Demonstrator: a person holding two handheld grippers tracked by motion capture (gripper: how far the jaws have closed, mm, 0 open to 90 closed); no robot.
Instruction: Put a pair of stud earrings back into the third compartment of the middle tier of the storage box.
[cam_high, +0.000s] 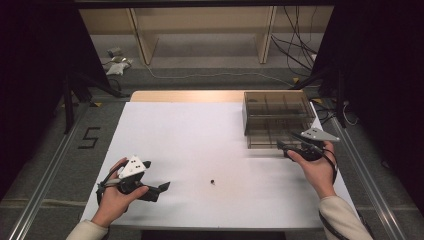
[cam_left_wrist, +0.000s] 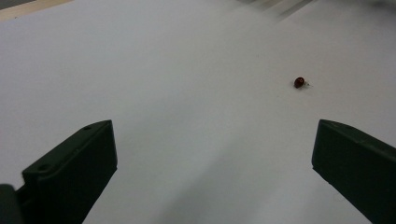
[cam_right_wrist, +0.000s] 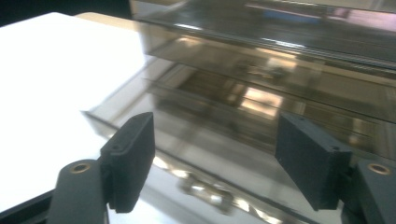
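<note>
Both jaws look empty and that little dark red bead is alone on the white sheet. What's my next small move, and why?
Probably ease the left gripper forward toward the small red bead. Its jaws stand open with nothing between them, and the bead lies ahead, toward its right jaw. The right gripper is open too, but it sits at the drawer of the tinted clear organizer box, far from the bead.

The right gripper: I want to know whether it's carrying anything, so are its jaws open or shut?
Open. The right gripper shows its jaws standing wide apart with nothing between them, in front of the clear plastic box.
</note>
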